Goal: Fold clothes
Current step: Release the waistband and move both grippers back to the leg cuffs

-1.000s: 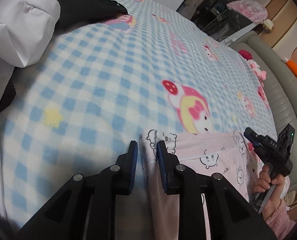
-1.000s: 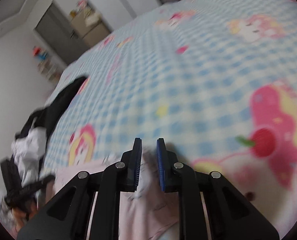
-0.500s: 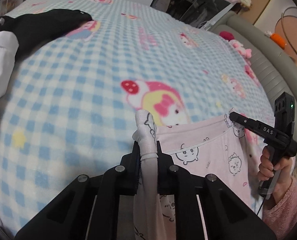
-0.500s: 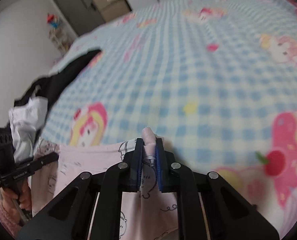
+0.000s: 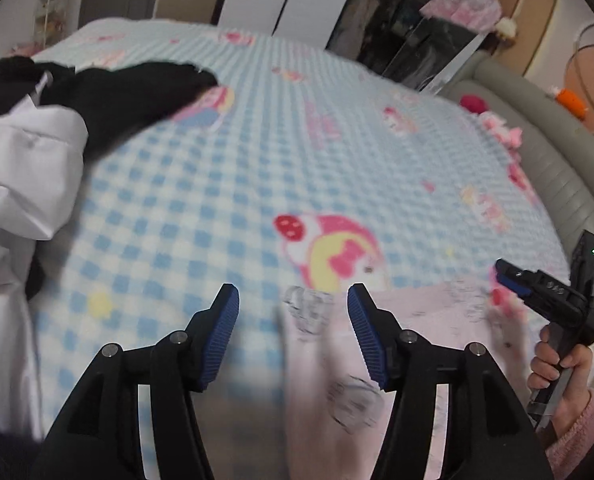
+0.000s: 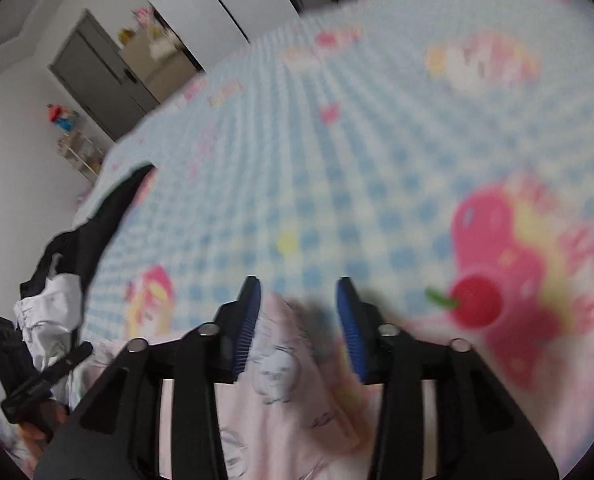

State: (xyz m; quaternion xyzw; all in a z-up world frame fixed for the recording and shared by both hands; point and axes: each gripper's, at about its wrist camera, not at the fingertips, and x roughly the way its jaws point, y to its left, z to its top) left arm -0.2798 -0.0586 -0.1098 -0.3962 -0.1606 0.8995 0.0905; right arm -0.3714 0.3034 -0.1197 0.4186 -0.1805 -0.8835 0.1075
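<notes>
**Both grippers open, pink garment loose between the pads**

Left wrist view, going left to right. At 9 o'clock I've got a white garment (image 5: 21, 168) bunched up, with a black garment (image 5: 109, 92) lying past it at 10 o'clock, both on the blue checked blanket (image 5: 201, 184). My left gripper (image 5: 293, 304) at 6 o'clock: jaws have just been opening, now wide apart. The pink printed garment (image 5: 409, 316) corner sits between the fingers (image 5: 225, 336), blurred, neither pad pressing on it. The cloth spreads flat toward 4 o'clock. At 3–4 o'clock I see my right gripper (image 5: 513, 284) from outside, held in my right hand (image 5: 557, 364), its tip just over the garment's far edge; contact there too blurred to tell.

Right wrist view. At 8 o'clock the left gripper shows dark, white and black clothes behind it. Right gripper at 6 o'clock: jaws have just been opening too, apart but narrower than the left. The pink garment lies between and under the fingers (image 6: 249, 324), its peak near the left pad; pads not clamped on it. Blanket fills 12 to 4 o'clock, heavily blurred.
</notes>
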